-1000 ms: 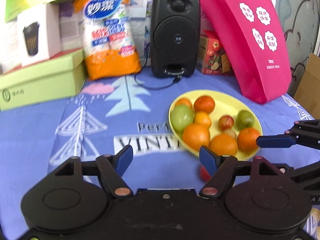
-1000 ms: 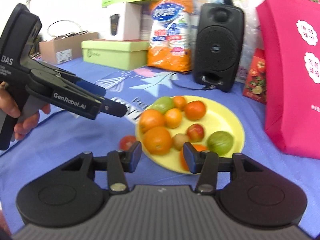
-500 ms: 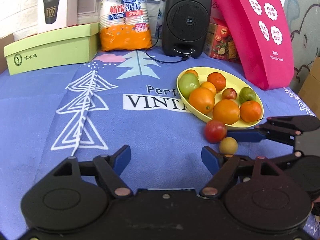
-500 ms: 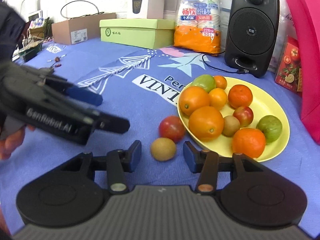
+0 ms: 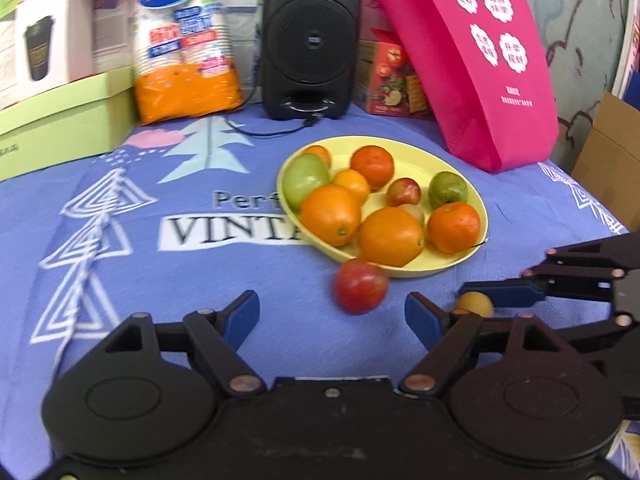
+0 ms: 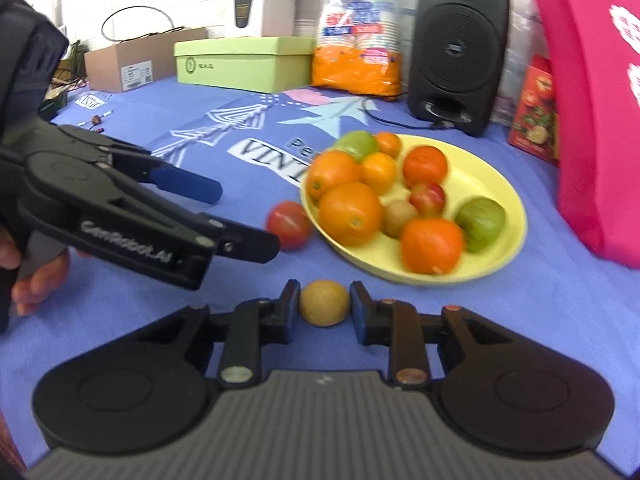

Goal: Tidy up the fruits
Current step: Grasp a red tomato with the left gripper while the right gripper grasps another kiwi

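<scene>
A yellow plate [image 5: 476, 196] [image 6: 508, 184] holds several oranges, green and red fruits. A red tomato [image 5: 360, 286] [image 6: 289, 224] lies on the blue cloth just in front of the plate. A small tan kiwi [image 6: 325, 302] [image 5: 475, 304] lies on the cloth near it. My right gripper [image 6: 325, 308] has its fingers on either side of the kiwi, with small gaps showing. My left gripper [image 5: 332, 314] is open and empty, the tomato just ahead of its right finger.
A black speaker [image 5: 310, 38] with a cable, a pink bag [image 5: 472, 52], an orange cup pack [image 5: 184, 40], a green box [image 5: 60, 124] and a red carton [image 5: 390, 80] line the back. A cardboard box [image 5: 612, 160] stands at the right.
My right gripper has moved forward around the kiwi and its fingers have narrowed. My left gripper has moved closer to the tomato and plate.
</scene>
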Demonstrator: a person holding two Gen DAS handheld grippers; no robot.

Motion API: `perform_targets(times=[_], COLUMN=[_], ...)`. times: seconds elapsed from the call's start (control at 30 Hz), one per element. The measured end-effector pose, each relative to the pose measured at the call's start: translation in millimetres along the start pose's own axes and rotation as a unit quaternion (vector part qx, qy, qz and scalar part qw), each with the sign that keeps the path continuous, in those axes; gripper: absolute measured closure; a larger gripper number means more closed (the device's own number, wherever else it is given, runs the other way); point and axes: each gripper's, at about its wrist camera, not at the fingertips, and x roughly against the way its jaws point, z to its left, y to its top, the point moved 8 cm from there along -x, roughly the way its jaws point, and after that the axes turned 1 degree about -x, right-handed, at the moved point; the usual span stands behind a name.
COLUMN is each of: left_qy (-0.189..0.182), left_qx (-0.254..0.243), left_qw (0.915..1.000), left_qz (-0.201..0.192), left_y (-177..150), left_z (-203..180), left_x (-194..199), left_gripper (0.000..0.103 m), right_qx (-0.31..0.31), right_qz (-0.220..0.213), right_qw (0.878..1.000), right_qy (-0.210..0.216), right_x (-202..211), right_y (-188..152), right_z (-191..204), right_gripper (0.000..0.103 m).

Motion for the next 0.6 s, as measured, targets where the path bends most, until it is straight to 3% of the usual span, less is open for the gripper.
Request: perform_targets(times=[0.33, 0.47, 0.6], left_qy=[0.000, -0.008, -0.019], left_qx=[-0.022, -0.030, -0.030], left_qw=[0.9997, 0.9995, 0.9994], left_qz=[-0.008, -0.007, -0.002], left_y=[5.1, 5.1, 5.8], left_z=[-17.3, -20.2, -20.5], left_x=[-26.3, -26.6, -26.8], left_gripper=[0.039, 0.057, 0.066], right_qx=[-0.012, -0.010, -0.007], right_qz=[-0.004, -0.005, -0.005], right_qw=[1.000, 1.000, 1.000], right_qy=[-0.001, -0.002, -0.005], right_x=[9.2, 9.9, 9.2], right_y=[-10.3, -11.0, -10.9], right_z=[-11.7, -11.4, -10.5], right_gripper=[0.076, 0.076, 0.076])
